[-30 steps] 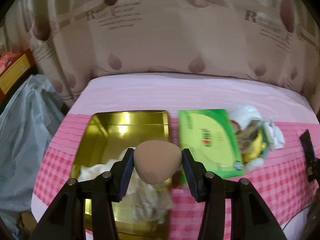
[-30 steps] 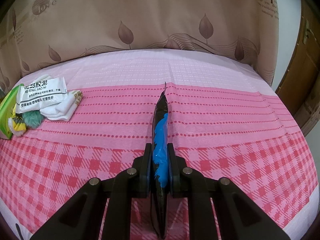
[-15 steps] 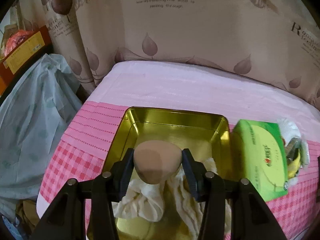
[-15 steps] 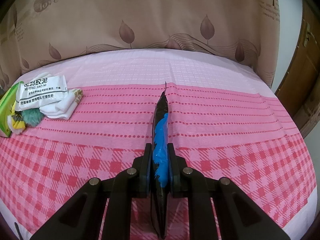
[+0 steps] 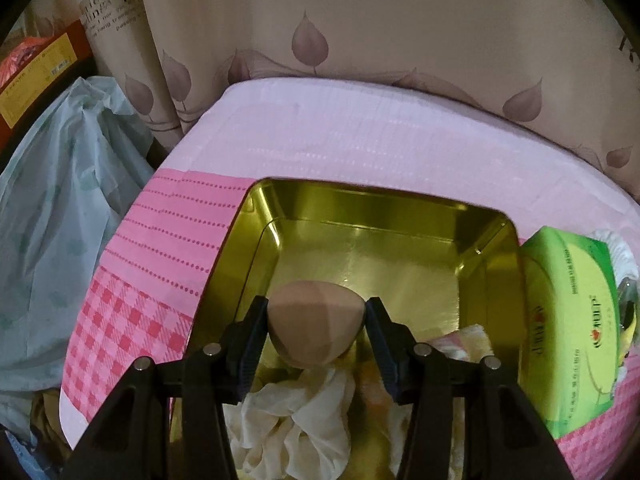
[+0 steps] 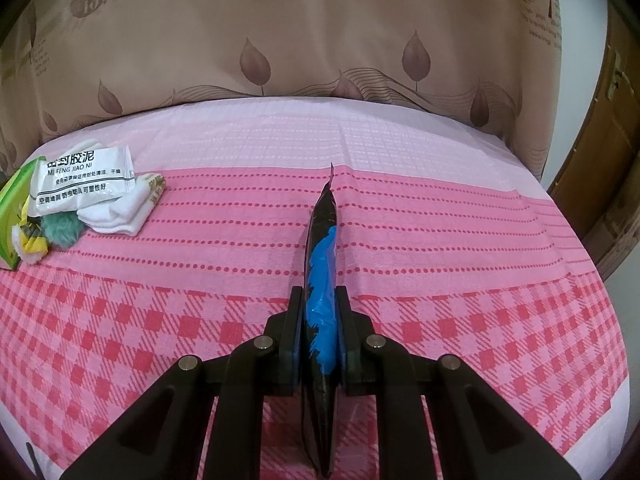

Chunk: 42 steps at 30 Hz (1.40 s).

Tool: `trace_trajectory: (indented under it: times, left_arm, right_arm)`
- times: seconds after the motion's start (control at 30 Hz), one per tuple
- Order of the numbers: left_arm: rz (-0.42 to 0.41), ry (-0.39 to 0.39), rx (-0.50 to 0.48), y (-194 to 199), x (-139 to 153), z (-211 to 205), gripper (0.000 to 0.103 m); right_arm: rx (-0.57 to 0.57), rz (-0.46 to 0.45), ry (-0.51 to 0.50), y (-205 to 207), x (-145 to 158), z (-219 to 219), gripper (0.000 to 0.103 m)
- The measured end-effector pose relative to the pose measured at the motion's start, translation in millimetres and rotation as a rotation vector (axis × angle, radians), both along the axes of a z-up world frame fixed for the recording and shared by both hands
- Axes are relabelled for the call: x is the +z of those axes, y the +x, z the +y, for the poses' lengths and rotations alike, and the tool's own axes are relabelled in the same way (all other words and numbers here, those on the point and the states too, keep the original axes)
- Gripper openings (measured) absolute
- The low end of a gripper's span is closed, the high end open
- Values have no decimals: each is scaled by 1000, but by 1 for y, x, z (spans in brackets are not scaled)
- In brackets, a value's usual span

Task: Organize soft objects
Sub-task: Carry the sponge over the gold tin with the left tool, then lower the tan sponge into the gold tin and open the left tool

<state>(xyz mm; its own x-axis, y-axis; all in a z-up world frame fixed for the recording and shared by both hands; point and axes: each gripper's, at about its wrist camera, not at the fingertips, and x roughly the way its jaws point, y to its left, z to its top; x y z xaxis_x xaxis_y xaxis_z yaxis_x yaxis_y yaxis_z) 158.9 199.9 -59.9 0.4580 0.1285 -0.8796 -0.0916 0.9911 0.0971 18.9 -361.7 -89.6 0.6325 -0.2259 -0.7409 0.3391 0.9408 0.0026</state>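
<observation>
Left gripper: low centre of the left wrist view, tilted down over the tin; its jaws are opening, and the sponge sits between them with both pads at its sides.
Sponge: a tan, egg-shaped makeup sponge, blunt end toward the camera and rounded tip pointing away up the frame. It hangs directly above the inside of the tin, so the way out of the jaws is straight down.
Cloth: crumpled cream fabric in the tin's near end, just below the sponge at the bottom of the frame. The sponge would likely land on it or at its far edge.
Tin: gold metal box, open, filling the middle of the frame; its far half is bare.
Green pack: just beside the tin's right wall, at the right edge.
Bed: pink checked sheet under everything, paler toward the upper frame.
Right gripper: low centre of the right wrist view; jaws pressed together on a packet.
Packet: thin black and blue, edge-on, long axis running away up the frame.
Leftover pile: white sachet, white sock and fuzzy green thing, at the left edge of that view.
Nearer hand: judging by the views, the left one, already over the tin.
</observation>
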Motion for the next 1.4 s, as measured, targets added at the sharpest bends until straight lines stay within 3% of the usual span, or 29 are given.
trace_trajectory:
  times: [0.2,0.3,0.57,0.9,1.07,1.4]
  left_arm:
    - [25,-11,12,2,-5,4,53]
    - [9,-12,-1,1,-2,3,59]
    - [-30,-11,-24,-9,15,0,60]
    - [-153,73,-34,-54,50,-8,61]
    - [-192,128,-6,-81,52,-7,61]
    - [-227,148,42,-116,54,6,61]
  right_arm:
    - [2,7,-18,-1,0,2,13]
    - [3,10,-28,-1,0,2,13]
    - [5,17,-43,2,-2,1,13]
    - [8,28,-71,4,-4,4,13]
    - [8,34,-87,6,-5,1,12]
    - [-9,38,-77,0,1,21,12]
